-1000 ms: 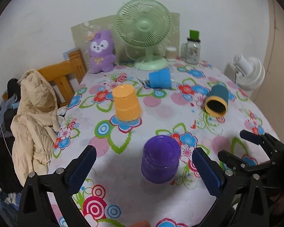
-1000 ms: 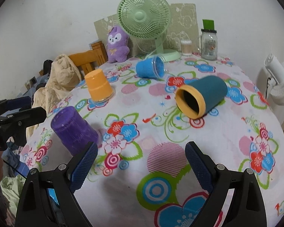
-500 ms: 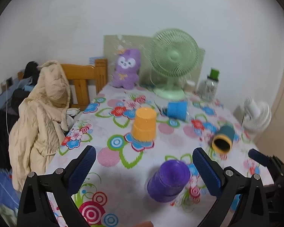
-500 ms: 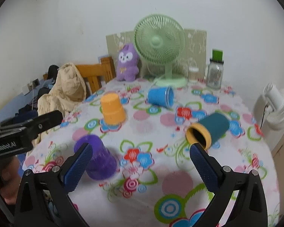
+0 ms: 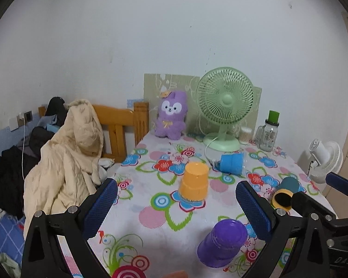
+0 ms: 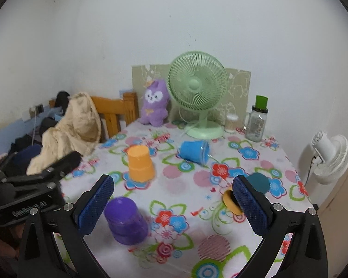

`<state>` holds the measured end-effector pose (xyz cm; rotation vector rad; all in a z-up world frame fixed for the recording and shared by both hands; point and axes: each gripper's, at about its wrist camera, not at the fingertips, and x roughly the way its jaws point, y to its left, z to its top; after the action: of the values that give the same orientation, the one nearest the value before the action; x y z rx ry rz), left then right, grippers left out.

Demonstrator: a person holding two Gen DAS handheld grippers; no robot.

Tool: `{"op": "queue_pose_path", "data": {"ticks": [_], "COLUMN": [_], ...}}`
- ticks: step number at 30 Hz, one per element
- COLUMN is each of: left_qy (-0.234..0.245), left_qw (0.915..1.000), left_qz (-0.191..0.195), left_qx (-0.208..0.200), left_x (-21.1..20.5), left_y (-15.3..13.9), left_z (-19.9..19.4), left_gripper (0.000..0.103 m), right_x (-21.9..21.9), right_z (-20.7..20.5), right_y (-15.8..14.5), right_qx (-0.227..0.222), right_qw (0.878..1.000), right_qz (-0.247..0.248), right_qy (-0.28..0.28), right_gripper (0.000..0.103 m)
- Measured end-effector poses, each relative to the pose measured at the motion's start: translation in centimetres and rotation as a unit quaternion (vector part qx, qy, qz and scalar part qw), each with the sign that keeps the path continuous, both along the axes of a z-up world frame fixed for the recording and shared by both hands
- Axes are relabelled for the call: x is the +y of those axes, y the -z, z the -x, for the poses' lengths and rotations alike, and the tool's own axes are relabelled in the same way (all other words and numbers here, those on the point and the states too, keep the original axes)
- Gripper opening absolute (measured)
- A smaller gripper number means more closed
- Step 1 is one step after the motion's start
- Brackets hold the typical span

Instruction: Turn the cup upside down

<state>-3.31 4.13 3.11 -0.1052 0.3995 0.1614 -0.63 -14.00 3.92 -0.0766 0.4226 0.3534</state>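
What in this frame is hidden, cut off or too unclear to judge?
- Teal cup: right wrist view, the right gripper's finger covers most of its yellow rim.
- Teal cup: left wrist view, the right gripper's tip overlaps its mouth.
- Blue cup: lying sideways, contents unreadable.
- Glass jar: label too small.
- Purple cup: slightly blurred.

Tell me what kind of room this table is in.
Most likely a lived-in bedroom or small home room: a plush toy and desk fan sit on the flowered tablecloth, and a coat lies heaped over a wooden chair.
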Motion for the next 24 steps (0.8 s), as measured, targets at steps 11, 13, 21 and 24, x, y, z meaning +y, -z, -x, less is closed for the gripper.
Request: {"op": "queue_pose_path", "data": {"ticks": [11,13,21,24], "left_qy": [0.007,0.008,0.013,0.013], "left_qw": [0.9994,0.9995,0.9995,0.9995], "left_qz": [0.02,0.019,0.017,0.018], "left_qx": [-0.027,-0.025,-0.022,-0.022], "left_x": [0.8,0.7,0.5,0.6], "left_y": [-0.7,-0.7,-0.6,-0.6], "left_z": [0.5,0.5,0.6,0.6], "left_gripper": [0.103,0.103,0.103,0.103], "right_x": [0.4,0.5,0.8,0.7], "right_z": [1.9,1.9,1.9,1.8], "right_y": [-1.7,-1.6,-1.3,-1.2], "right_qx": [-0.052,-0.05,-0.045,-0.044], "right_qw": [0.998,0.998,0.999,0.999], "right_qz": [-0.024,-0.023,-0.02,-0.019], "right_qy": [0.014,0.013,0.008,0.009], "right_gripper": [0.103,0.103,0.103,0.103]}}
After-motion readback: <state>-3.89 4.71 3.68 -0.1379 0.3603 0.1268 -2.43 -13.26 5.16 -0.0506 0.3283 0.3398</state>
